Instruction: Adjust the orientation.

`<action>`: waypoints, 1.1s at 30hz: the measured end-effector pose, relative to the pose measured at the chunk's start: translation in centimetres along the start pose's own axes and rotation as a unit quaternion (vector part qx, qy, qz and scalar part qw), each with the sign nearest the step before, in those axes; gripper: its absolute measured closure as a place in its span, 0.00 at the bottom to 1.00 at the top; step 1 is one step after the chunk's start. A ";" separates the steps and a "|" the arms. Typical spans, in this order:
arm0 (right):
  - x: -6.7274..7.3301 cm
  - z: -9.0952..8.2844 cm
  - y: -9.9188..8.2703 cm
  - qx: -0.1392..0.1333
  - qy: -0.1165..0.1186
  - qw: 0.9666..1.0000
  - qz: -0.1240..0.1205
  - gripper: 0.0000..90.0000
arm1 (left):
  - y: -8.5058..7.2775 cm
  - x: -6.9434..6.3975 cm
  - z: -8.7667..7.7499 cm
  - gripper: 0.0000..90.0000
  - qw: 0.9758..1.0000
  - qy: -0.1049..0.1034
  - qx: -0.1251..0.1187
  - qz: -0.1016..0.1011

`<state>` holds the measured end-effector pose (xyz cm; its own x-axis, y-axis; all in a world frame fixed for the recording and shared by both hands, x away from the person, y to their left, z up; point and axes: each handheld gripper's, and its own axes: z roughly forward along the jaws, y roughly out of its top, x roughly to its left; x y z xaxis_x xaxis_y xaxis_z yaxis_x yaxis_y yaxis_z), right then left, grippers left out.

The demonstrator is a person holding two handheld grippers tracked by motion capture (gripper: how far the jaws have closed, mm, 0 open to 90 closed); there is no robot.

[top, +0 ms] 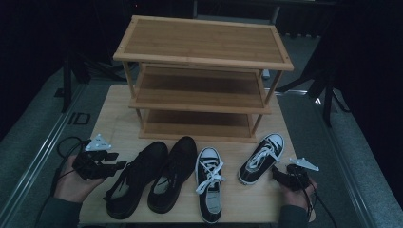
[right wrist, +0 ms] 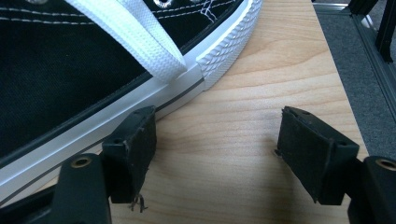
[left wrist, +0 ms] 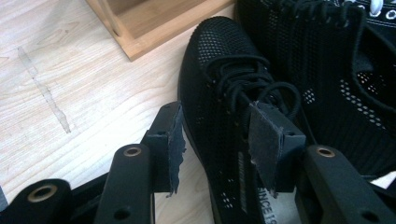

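Black mesh shoe (left wrist: pixel 219 93) lies leftmost in the row on table (top: pixel 114 114), long axis toward bamboo rack (top: pixel 202 80); left claw (left wrist: pixel 217 140) released, jaws straddling its rear, nothing gripped. Right claw (right wrist: pixel 215 154) released, just right of canvas sneaker (right wrist: pixel 70 70) sole

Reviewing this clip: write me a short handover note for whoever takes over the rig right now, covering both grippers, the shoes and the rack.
Left gripper: open, jaws on either side of the outer black mesh lace-up shoe, not closed on it.
Right gripper: open, holding nothing, beside the white rubber sole of the right-hand black canvas sneaker with white laces.
Things: all four shoes stand on the light wooden table in front of the three-tier bamboo shoe rack; the second black mesh shoe and second canvas sneaker are in the middle.
Done: nothing on the rack yet.
Left: probably grip each shoe and shelve it.
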<state>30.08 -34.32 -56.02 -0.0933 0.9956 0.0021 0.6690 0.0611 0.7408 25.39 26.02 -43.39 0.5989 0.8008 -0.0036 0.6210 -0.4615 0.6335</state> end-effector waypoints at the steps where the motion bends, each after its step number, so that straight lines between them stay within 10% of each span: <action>1: 0.0 0.0 0.0 0.000 0.000 1.000 0.000 0.31 | 0.0 -0.2 0.0 0.61 1.000 -0.001 0.001 0.002; 33: 0.0 0.0 0.0 0.000 0.000 1.000 0.001 0.31 | -1.1 -0.8 3.5 0.77 0.997 -0.008 0.076 0.010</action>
<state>30.09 -34.32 -56.02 -0.0928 0.9957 0.0032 0.6688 0.0600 0.7410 26.02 24.54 -46.82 0.6201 0.7845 -0.0056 0.6768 -0.5313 0.5096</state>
